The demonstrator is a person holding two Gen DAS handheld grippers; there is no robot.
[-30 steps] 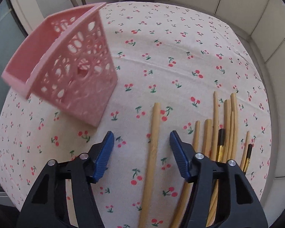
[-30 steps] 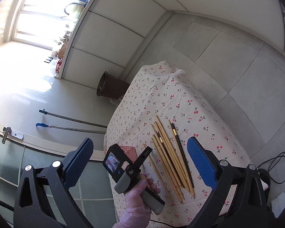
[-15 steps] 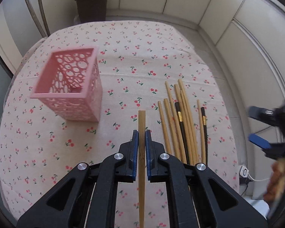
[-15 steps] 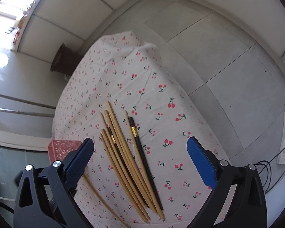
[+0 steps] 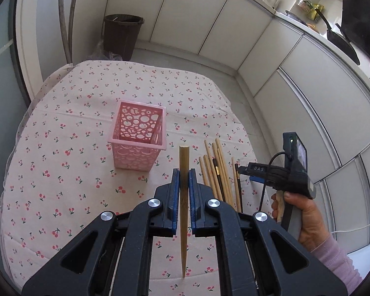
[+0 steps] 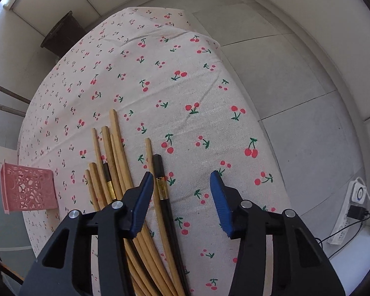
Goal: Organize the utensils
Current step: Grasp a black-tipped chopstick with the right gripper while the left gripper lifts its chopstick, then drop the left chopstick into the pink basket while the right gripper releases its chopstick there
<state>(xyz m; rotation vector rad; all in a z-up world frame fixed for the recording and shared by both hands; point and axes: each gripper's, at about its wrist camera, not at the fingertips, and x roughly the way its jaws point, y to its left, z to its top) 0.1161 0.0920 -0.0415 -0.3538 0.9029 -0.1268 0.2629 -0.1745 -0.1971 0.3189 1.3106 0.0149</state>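
Chopstick (image 5: 184, 185) pinched lengthwise along left gripper (image 5: 184, 180), blunt end forward.

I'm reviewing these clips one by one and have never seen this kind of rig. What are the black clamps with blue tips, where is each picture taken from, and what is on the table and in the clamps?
There is no robot: a person holds a hand-held clamp in each hand, each with a camera looking out along its jaws.

The left view shows the left gripper shut on a single bamboo chopstick, lifted above the cherry-print tablecloth. A pink openwork basket stands ahead of it. At that picture's right, the person's hand holds the other tool.

The right view shows the right gripper over the pile of chopsticks, mostly bamboo. Its jaws have just been closing, with a black chopstick between them, not yet gripped.
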